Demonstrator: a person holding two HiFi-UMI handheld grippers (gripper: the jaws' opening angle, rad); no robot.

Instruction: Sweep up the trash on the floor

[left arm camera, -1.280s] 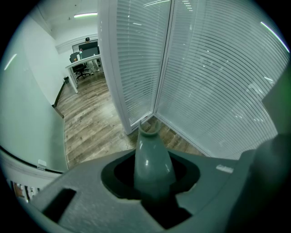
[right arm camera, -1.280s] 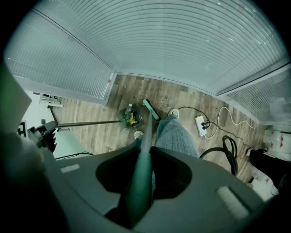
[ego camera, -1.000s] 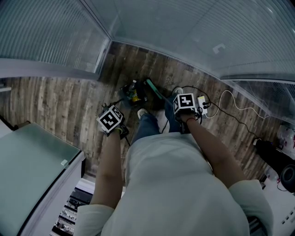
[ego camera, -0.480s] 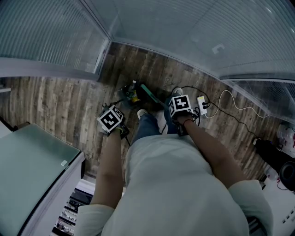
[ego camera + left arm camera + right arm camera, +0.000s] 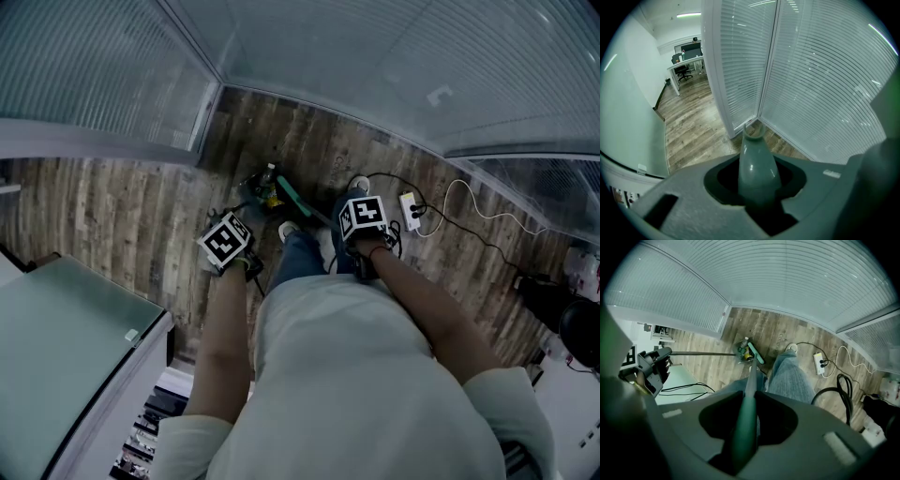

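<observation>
Head view: the left gripper (image 5: pixel 225 242) and right gripper (image 5: pixel 364 217) hang over the wooden floor (image 5: pixel 112 216). The dustpan (image 5: pixel 253 187) stands near the corner, with the broom head (image 5: pixel 298 199) just beside it.

Left gripper view: the jaws are clenched on the dustpan handle (image 5: pixel 757 168).

Right gripper view: the jaws grip the broom handle (image 5: pixel 744 427). The trash (image 5: pixel 745 351) appears to lie in the pan, though it is small.

Step in hand: sweeping into the pan. Next: a short stroke, with the pan held steady.
</observation>
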